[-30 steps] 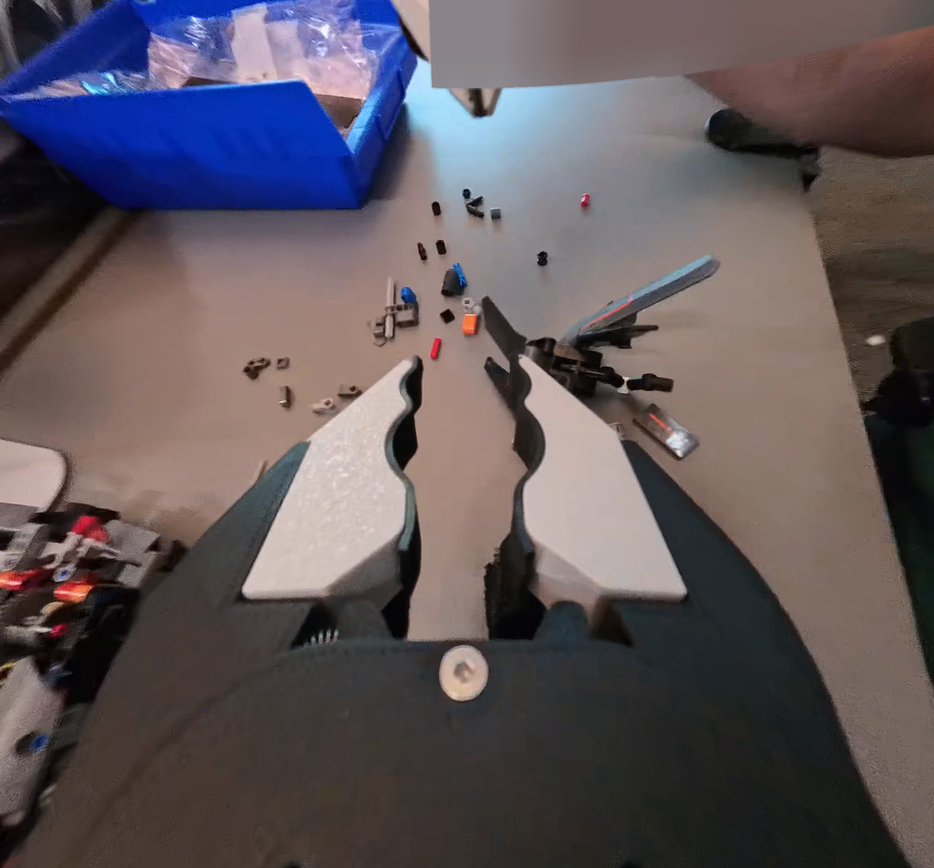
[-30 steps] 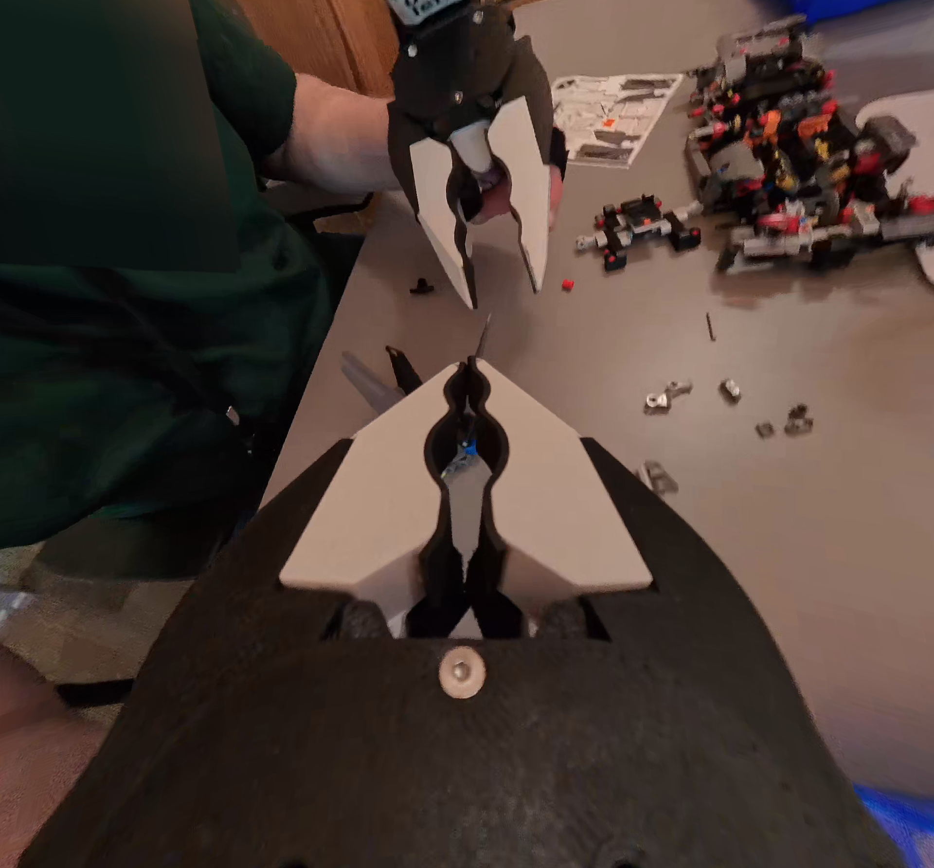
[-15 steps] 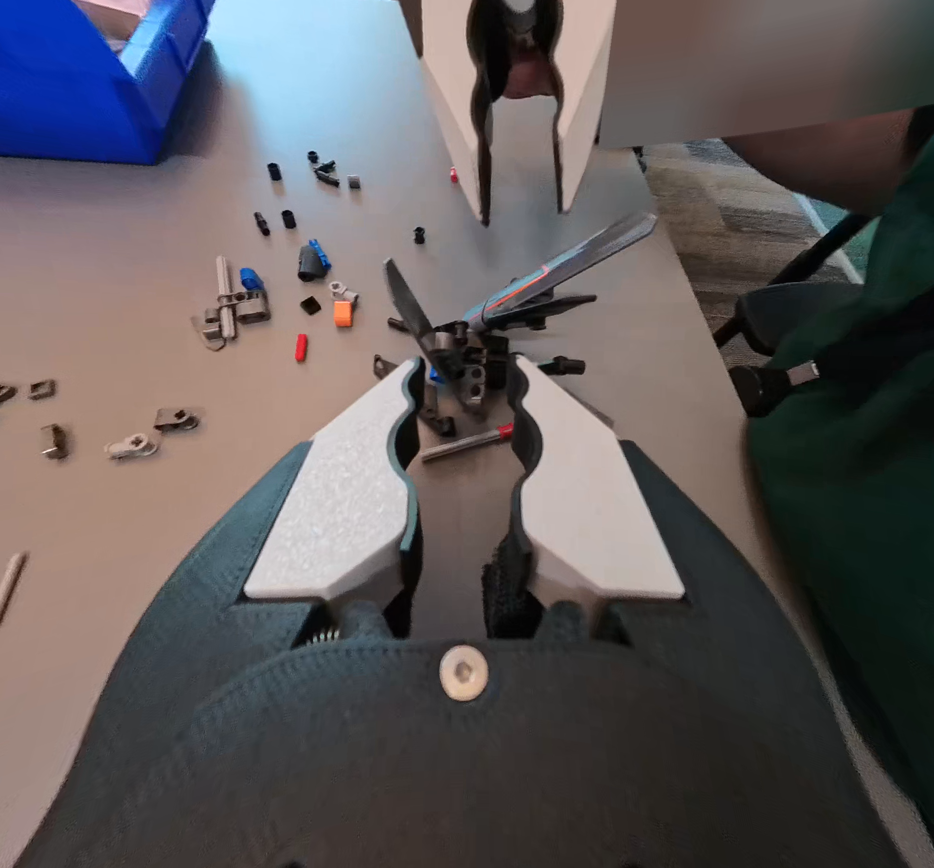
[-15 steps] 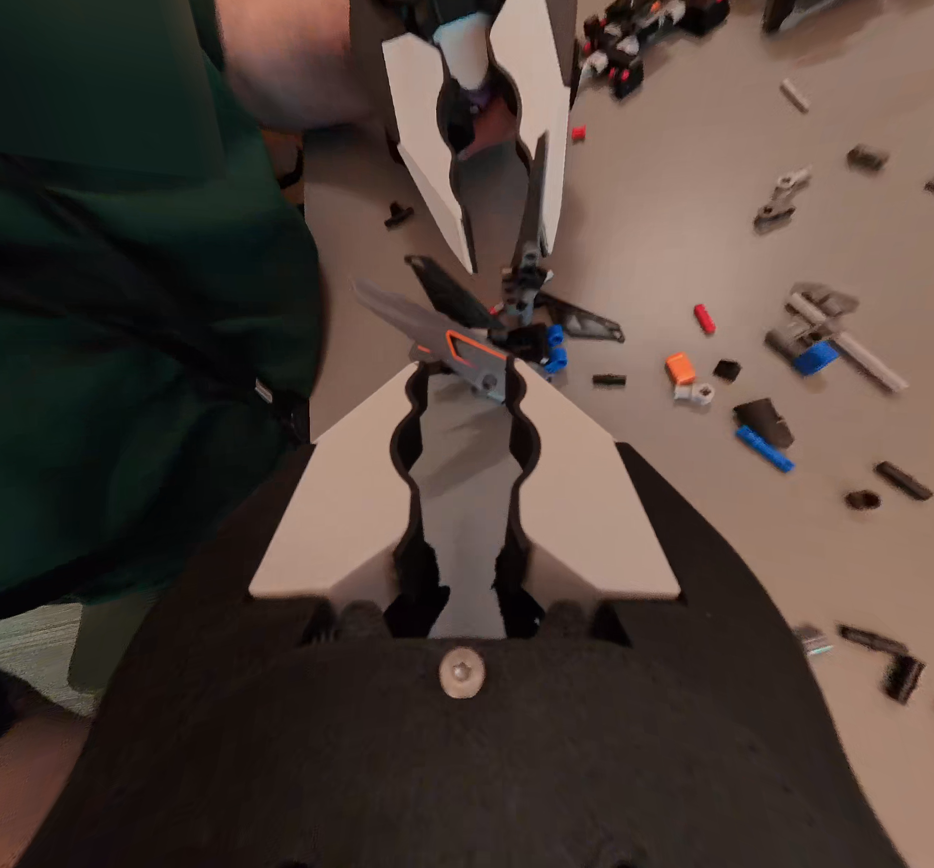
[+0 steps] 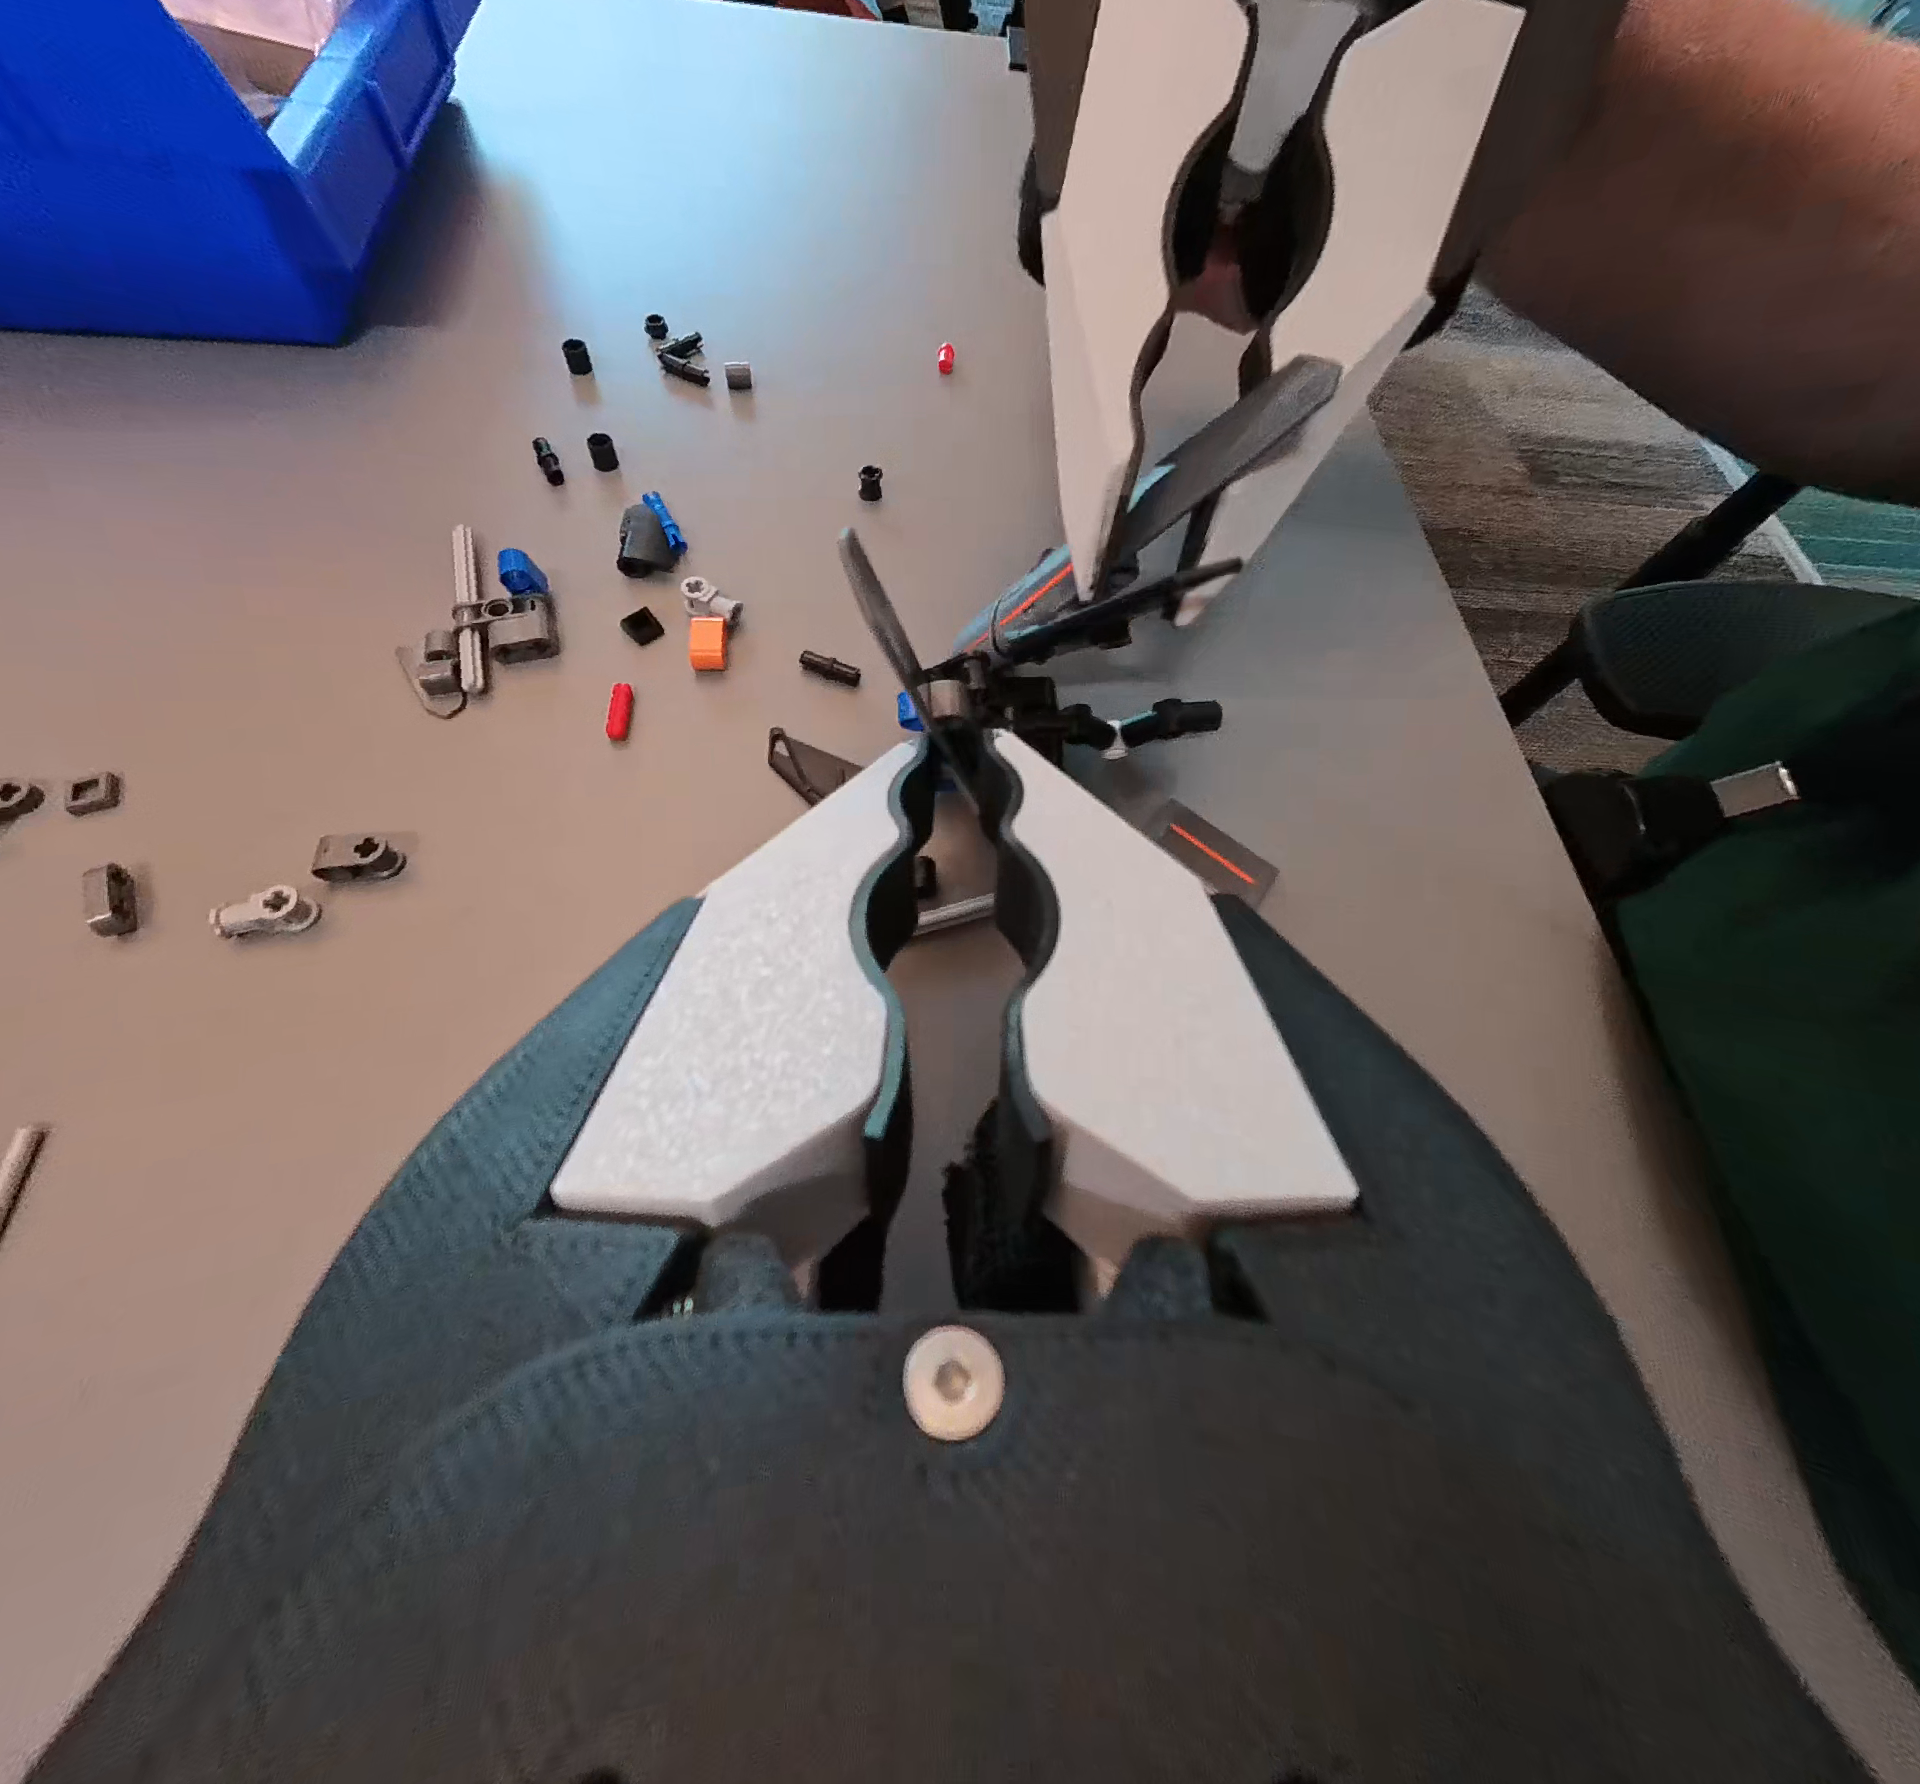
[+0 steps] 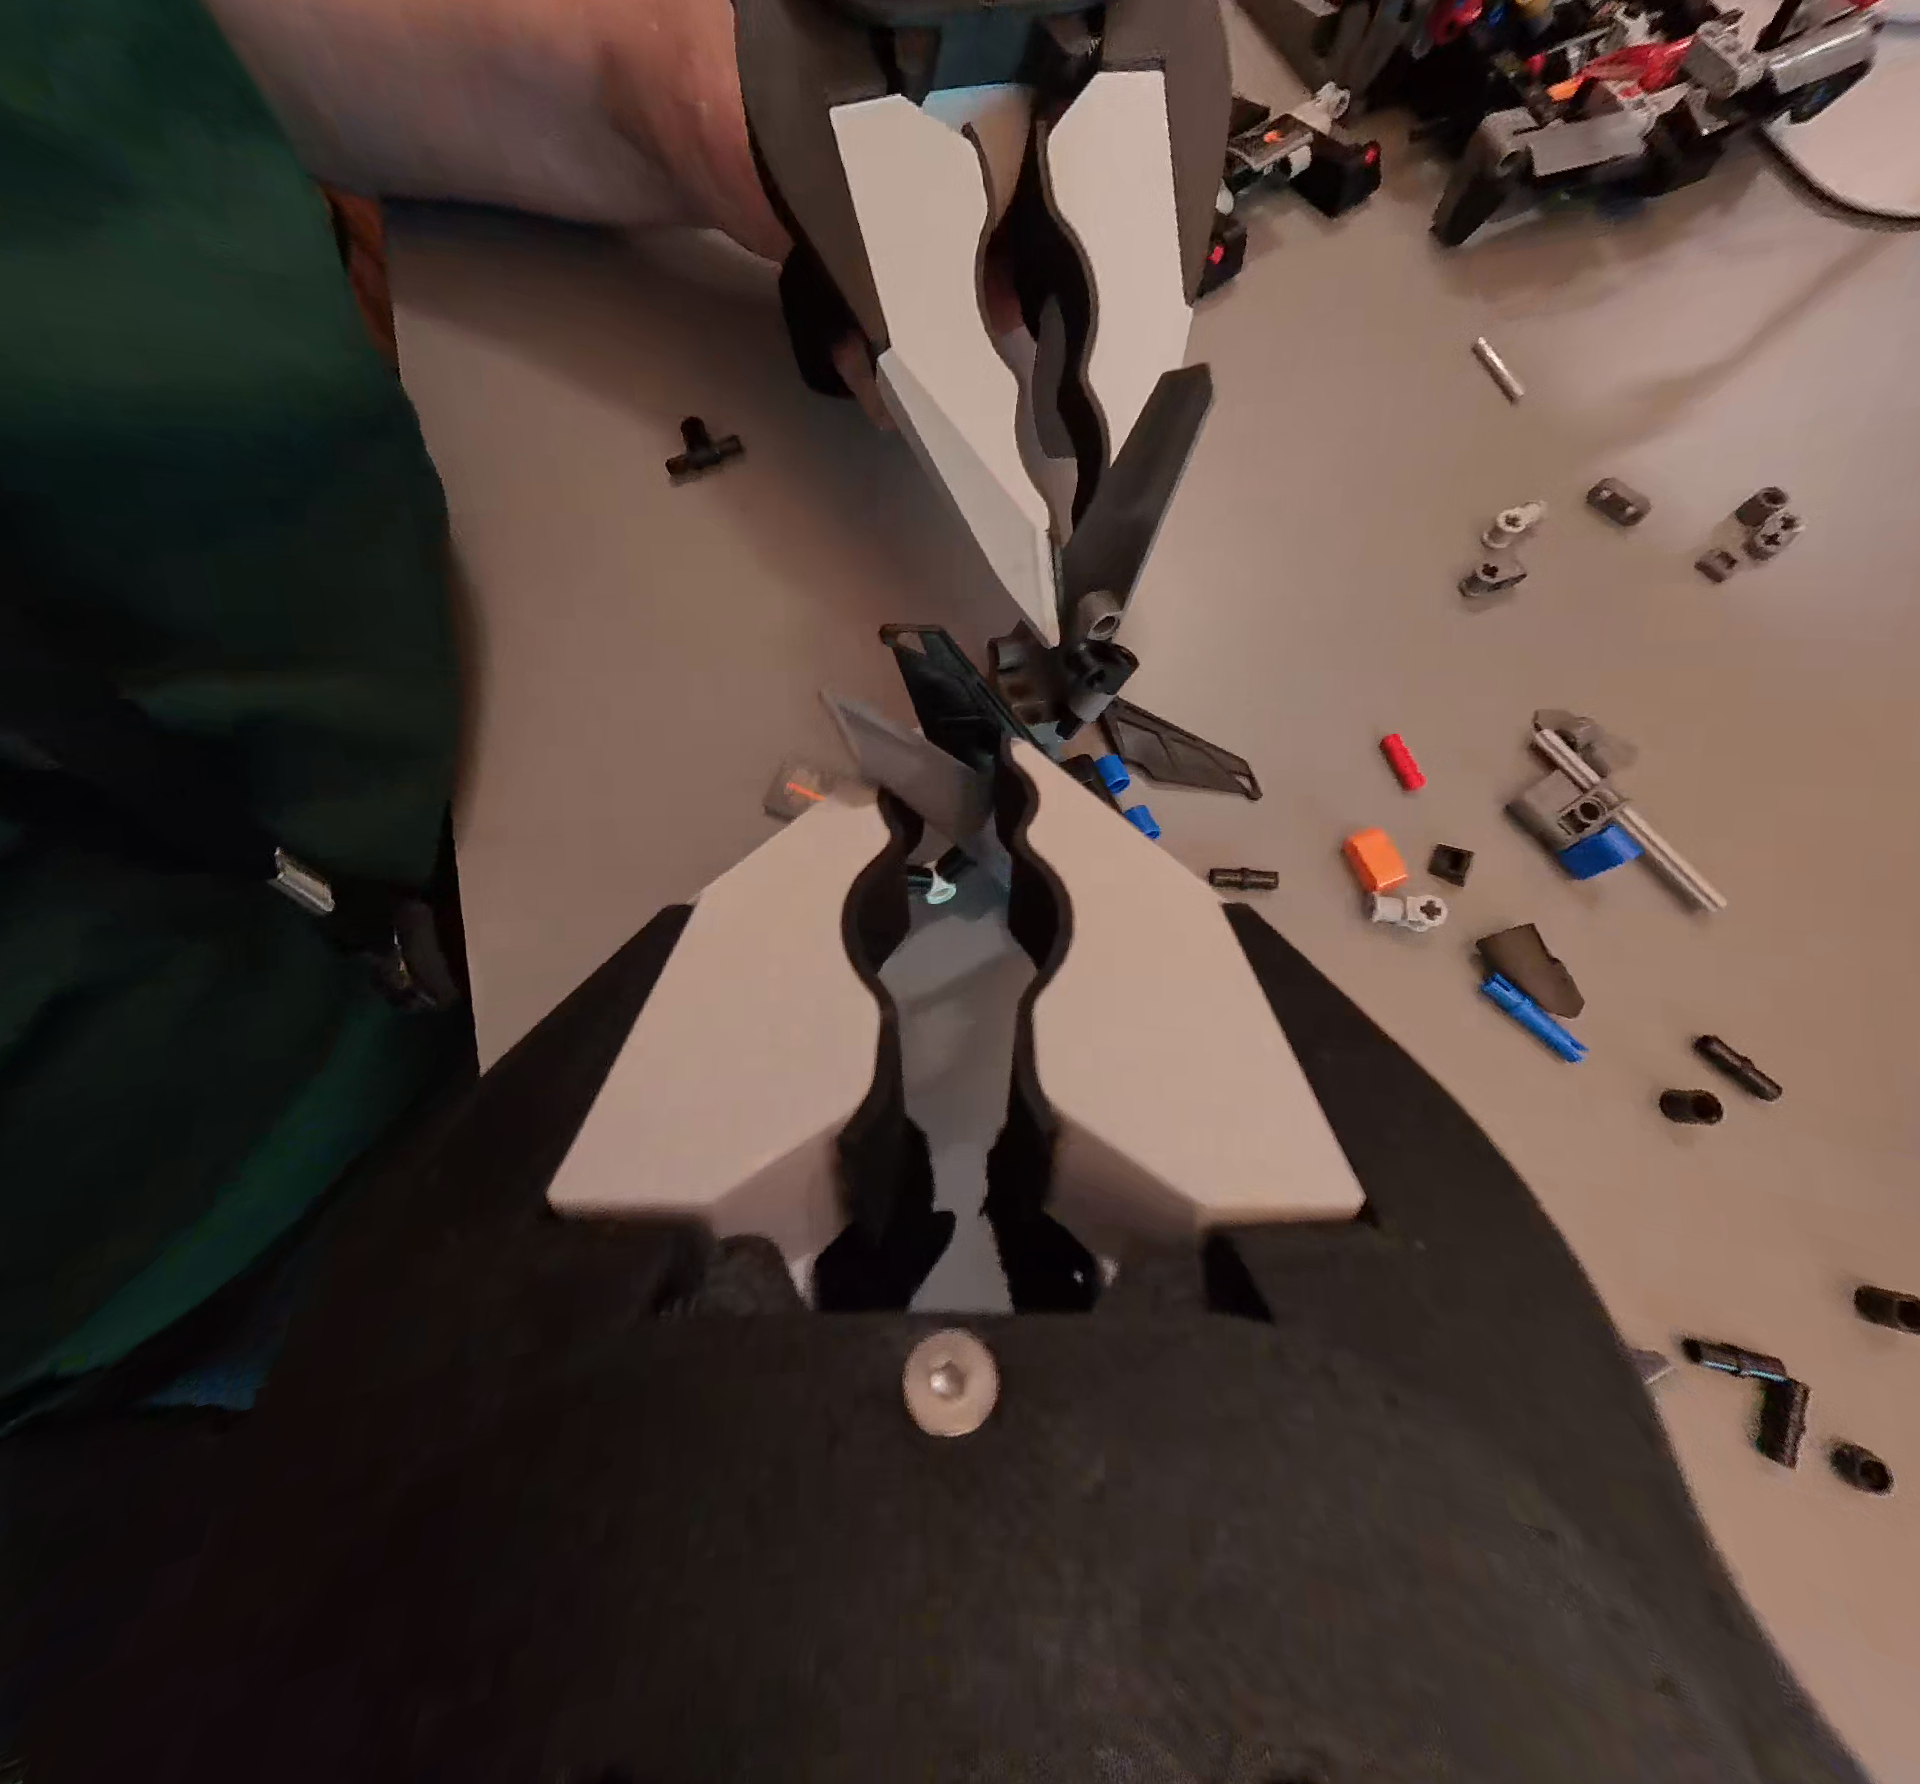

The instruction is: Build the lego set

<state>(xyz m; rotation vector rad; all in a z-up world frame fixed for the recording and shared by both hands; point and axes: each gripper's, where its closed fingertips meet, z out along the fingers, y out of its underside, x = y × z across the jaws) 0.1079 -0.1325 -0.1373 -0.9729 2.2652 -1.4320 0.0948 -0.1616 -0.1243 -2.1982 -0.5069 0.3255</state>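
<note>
1. The left gripper (image 5: 956, 763) has its two fingers pinched tight on a thin black blade of the small lego model (image 5: 1023, 685).
2. The right gripper (image 6: 997, 763) squeezes the model's grey wing from the other side.
3. The model sits near the edge of the grey table (image 5: 727, 176), between both grippers.
4. Loose pieces lie close by: an orange brick (image 5: 709, 643) and a red pin (image 5: 619, 711).
5. A blue bin (image 5: 187, 176) stands far back.
</note>
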